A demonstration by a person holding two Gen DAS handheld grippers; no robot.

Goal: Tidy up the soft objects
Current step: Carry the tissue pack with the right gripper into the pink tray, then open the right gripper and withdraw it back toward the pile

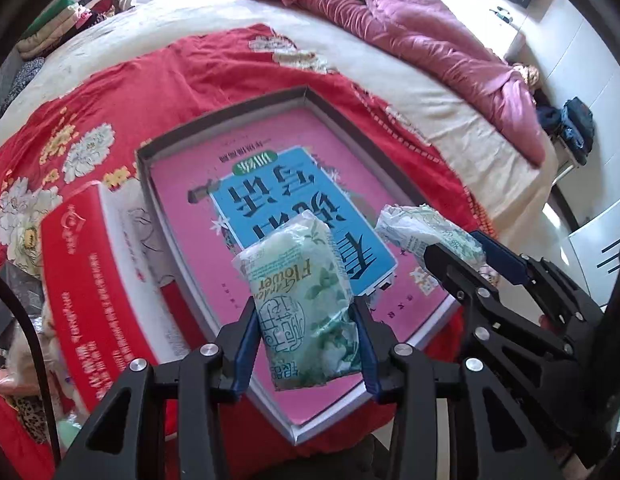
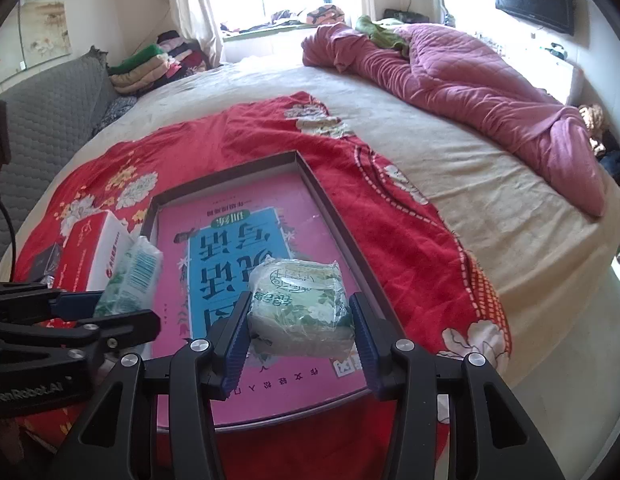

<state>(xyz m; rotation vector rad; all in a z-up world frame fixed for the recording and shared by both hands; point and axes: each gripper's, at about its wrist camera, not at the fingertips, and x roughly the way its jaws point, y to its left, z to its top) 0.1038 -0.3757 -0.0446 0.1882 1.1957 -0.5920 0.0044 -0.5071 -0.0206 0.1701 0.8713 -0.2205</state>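
Both jaws clamped: left gripper (image 1: 305, 344) pinches one tissue pack (image 1: 301, 300), right gripper (image 2: 299, 332) another tissue pack (image 2: 299, 300), both hanging over the shallow box tray (image 2: 334, 216) (pink printed bottom). Nothing lies in the tray yet, so placing is all to do. Tray sits on a red floral quilt (image 2: 410, 240) near the bed's front edge; red carton (image 1: 93, 276) beside it, rumpled pink duvet (image 2: 470, 84) along the far edge, window behind.

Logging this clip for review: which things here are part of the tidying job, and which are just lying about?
Job:
left gripper holding tissue pack
right gripper holding second tissue pack
pink tray

Lying about:
red box
pink quilt
folded clothes
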